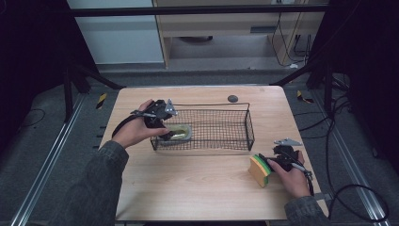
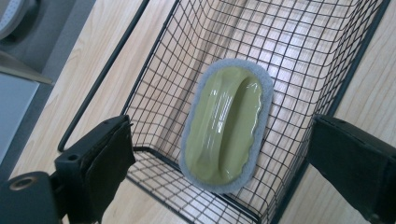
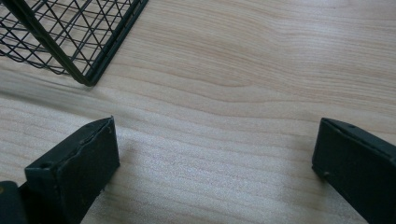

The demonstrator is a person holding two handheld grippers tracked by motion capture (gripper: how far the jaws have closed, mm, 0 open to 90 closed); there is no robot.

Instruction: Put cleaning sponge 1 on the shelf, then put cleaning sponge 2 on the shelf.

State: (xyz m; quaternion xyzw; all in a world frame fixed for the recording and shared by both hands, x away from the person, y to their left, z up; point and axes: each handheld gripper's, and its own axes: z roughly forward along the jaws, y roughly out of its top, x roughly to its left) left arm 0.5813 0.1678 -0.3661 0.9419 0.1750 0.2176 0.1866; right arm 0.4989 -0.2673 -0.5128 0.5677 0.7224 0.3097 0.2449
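Nearest me, at the right near edge of the table (image 1: 188, 188), my right gripper (image 1: 278, 160) sits low in the hand, jaws spread wide with bare wood between them in the right gripper view (image 3: 215, 163); nothing pinched. Just left of it, a yellow-and-green sponge (image 1: 259, 169) stands on its edge on the wood, close by the jaw tips; I cannot tell from the high view whether they touch it. The near right corner of the wire basket (image 3: 88, 60) shows at the top left of the right gripper view, well clear of the jaws. Farther in, toward the middle of the table, the wire basket lies lengthwise left to right. My left gripper (image 1: 162, 129) hangs over its left end, held from the left side. Its jaws are spread wide and hold nothing; in the left gripper view (image 2: 219, 154) they straddle the basket's end, one jaw outside each long wall. The green scrubber (image 2: 226, 126), an oval handle on a grey pad, lies flat on the basket floor at that left end, handle up, free of both jaws. In the high view I see it (image 1: 179, 132) just beside the gripper tips. Past the basket, near the far edge, a small dark round disc (image 1: 232, 98) rests on the wood.
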